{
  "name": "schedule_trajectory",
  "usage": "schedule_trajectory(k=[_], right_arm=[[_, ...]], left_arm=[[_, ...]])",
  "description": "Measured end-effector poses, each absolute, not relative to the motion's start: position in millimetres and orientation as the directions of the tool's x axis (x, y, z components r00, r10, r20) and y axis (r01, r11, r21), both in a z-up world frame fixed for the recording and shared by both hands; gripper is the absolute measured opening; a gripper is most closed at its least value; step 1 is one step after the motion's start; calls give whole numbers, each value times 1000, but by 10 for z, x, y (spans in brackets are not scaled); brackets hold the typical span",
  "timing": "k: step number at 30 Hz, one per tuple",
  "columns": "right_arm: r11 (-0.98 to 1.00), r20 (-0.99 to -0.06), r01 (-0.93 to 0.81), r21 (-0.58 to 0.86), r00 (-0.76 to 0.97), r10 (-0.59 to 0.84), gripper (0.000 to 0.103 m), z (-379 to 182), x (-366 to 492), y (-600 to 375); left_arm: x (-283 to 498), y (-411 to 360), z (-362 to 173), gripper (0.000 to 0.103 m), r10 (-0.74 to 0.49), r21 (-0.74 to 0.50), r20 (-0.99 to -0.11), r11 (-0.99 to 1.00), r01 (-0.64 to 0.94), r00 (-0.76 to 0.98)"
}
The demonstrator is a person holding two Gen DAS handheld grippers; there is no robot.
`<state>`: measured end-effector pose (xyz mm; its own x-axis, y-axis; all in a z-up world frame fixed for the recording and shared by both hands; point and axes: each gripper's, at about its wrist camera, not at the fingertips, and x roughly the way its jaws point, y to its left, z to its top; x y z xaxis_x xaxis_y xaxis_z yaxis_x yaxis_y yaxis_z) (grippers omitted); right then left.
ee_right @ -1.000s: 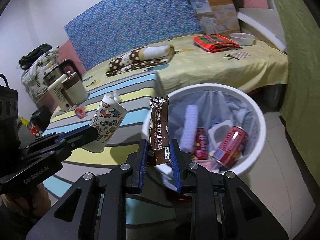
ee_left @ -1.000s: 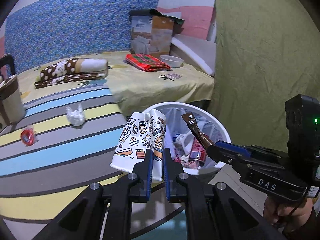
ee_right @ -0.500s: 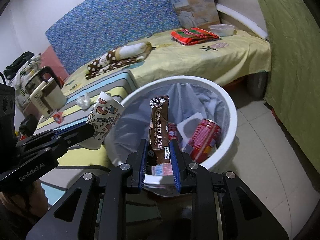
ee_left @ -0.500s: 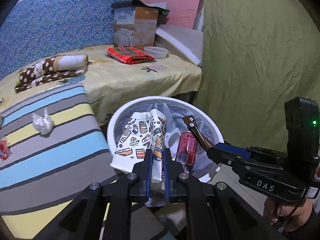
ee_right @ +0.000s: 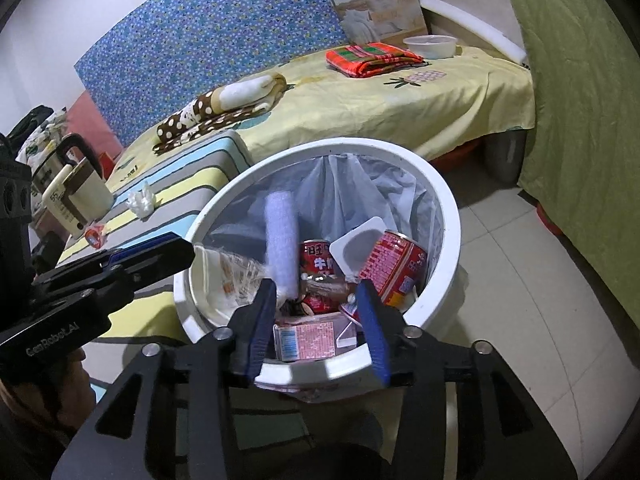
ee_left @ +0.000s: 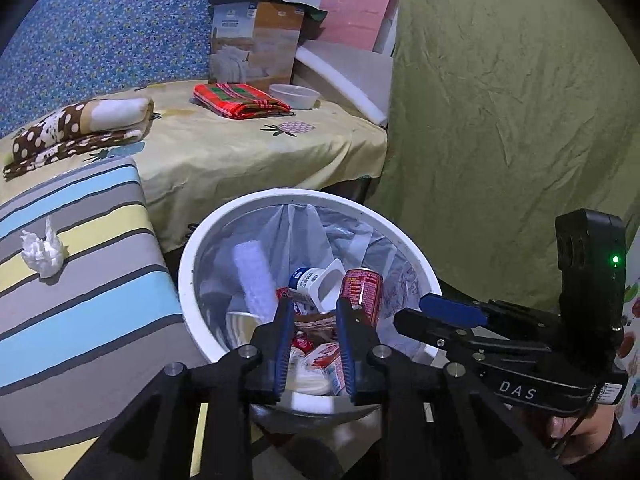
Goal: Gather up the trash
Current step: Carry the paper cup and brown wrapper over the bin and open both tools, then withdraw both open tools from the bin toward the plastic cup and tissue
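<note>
A white bin (ee_left: 188,264) (ee_right: 452,208) with a plastic liner holds red cans, a yoghurt pot and cartons. My left gripper (ee_left: 314,308) hangs over its near rim, its jaws opening with nothing between them. The patterned paper cup (ee_right: 218,280) lies on its side inside the bin at the left. My right gripper (ee_right: 316,292) also hangs over the bin, its jaws opening and empty. The brown snack wrapper (ee_right: 326,289) rests on the rubbish just beyond its fingertips. A crumpled tissue (ee_left: 42,254) (ee_right: 141,200) and a small red wrapper (ee_right: 94,236) lie on the striped cover.
A yellow-sheeted bed (ee_left: 240,148) stands behind the bin with a folded red plaid cloth (ee_left: 240,100), a bowl, a spotted blanket and a cardboard box (ee_left: 256,52). A green curtain (ee_left: 500,120) hangs at the right. A kettle (ee_right: 76,188) stands far left. Tiled floor (ee_right: 520,280) lies to the right.
Both grippers moved over the bin and opened. The paper cup left the left gripper and the brown wrapper left the right one; both now lie in the bin.
</note>
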<state>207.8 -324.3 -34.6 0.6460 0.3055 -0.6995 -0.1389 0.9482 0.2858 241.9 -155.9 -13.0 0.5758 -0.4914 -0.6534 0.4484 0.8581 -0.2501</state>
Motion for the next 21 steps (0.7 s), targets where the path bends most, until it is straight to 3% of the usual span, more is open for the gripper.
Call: schedule_trajectory(k=[21], right_arm=[[906, -635, -308, 290, 647, 423, 45, -65, 1819, -2753]], left_arm=[[1835, -747, 53, 21, -316, -205, -654, 949, 241, 687]])
